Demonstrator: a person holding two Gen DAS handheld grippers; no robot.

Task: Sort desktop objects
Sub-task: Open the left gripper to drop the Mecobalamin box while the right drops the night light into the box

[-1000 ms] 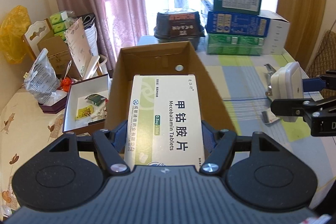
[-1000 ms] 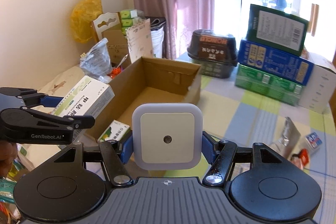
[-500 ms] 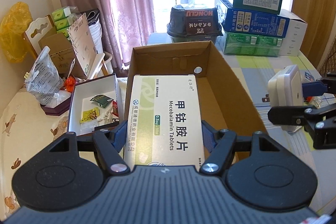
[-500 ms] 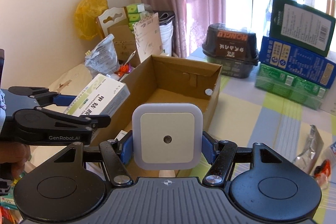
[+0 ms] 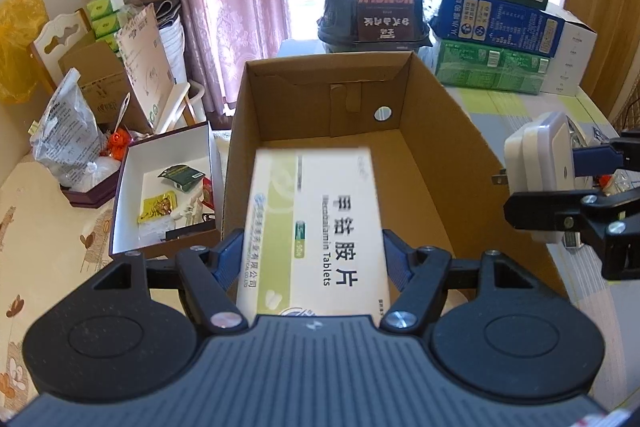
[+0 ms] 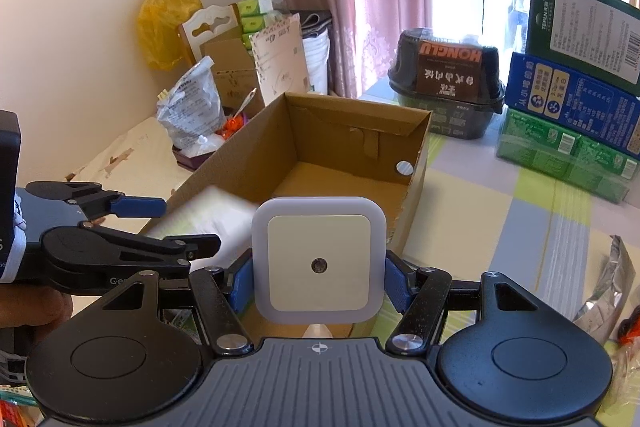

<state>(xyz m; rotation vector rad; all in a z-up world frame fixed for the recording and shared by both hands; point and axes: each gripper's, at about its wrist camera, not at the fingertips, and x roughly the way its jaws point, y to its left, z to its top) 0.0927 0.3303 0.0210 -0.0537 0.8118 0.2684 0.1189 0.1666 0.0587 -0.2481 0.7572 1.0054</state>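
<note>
A white and green tablet box [image 5: 316,227] sits between the fingers of my left gripper [image 5: 312,251], which is shut on its near end. The box is smeared by motion, and its far end hangs over the open brown carton [image 5: 440,131]. My right gripper [image 6: 319,279] is shut on a square white night light [image 6: 319,261] and holds it just off the carton's near right corner [image 6: 416,195]. The left wrist view shows that night light [image 5: 536,163] side-on, plug prongs toward the carton. In the right wrist view the left gripper [image 6: 188,225] is at the left with the blurred box.
An open white gift box [image 5: 124,195] with small packets lies left of the carton. A black food container [image 5: 372,15] and stacked cartons [image 5: 500,23] stand behind it. A foil pack [image 6: 612,283] lies on the striped cloth at right. A plastic bag [image 5: 68,131] and clutter fill the far left.
Both grippers have come closer to the carton and lower, so it looks larger. The tablet box, sharp before, is now blurred with its far end dipped. The night light stays gripped.
</note>
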